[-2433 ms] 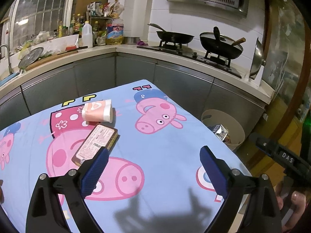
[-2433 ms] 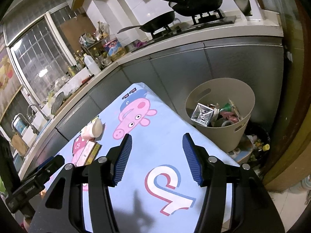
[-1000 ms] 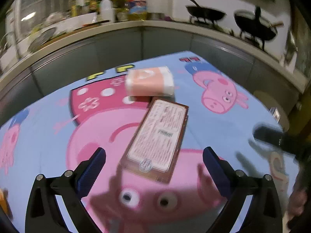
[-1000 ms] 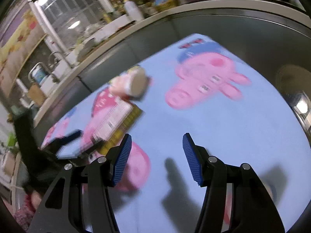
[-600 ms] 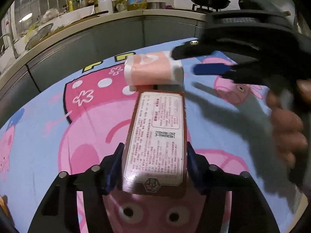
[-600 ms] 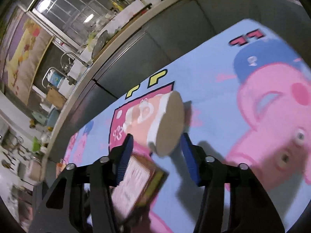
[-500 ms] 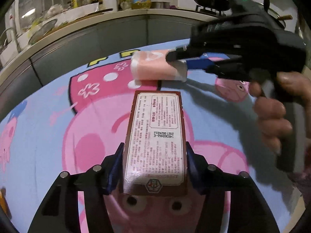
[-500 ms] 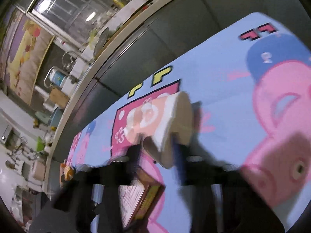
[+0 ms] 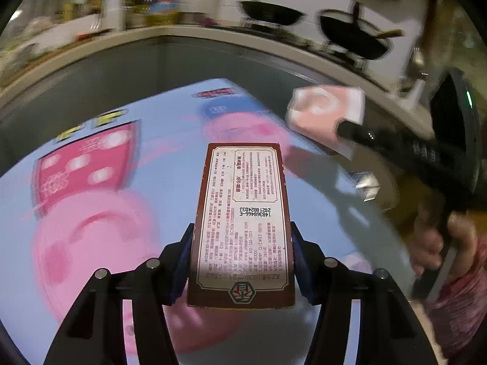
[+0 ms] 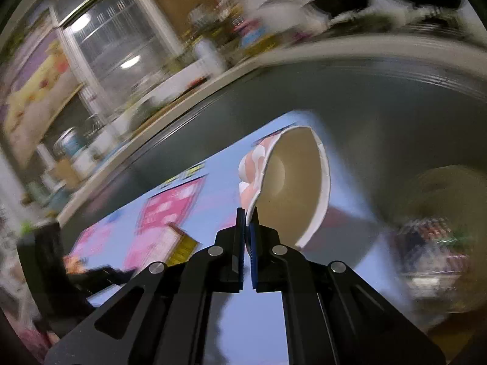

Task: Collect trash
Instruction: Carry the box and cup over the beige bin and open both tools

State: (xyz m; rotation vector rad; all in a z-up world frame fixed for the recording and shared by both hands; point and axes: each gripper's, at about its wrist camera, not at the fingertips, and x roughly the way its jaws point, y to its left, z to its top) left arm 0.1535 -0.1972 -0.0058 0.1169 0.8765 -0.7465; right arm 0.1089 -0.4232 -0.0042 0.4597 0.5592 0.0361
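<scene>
The left gripper (image 9: 242, 258) is clamped across the near end of the brown carton (image 9: 243, 213), its blue pads pressing on both long sides. A second ago those jaws stood wide apart over the carton as it lay flat on the cartoon tablecloth (image 9: 91, 213); now the carton juts forward from the grip, and its far end seems clear of the cloth, though the blur leaves that unsure.

The right gripper (image 10: 247, 237) has its jaws together on the squashed rim of the pink paper cup (image 10: 292, 182), pinching the wall so that the cup's beige inside faces the camera. A second ago these jaws too were apart and the cup lay on its side on the cloth, just beyond the carton. In the left wrist view the cup (image 9: 327, 115) now hangs off that gripper's tip to the right, above the table's far right corner, with the person's hand (image 9: 441, 243) on the handle below.

So both pieces of trash have passed from the table into a grip, one per hand, and the pick-up looks done. The beige bin (image 10: 447, 200) shows blurred at the right, past the table edge, already part full. What remains, I judge, is carrying both there and letting go over it.
</scene>
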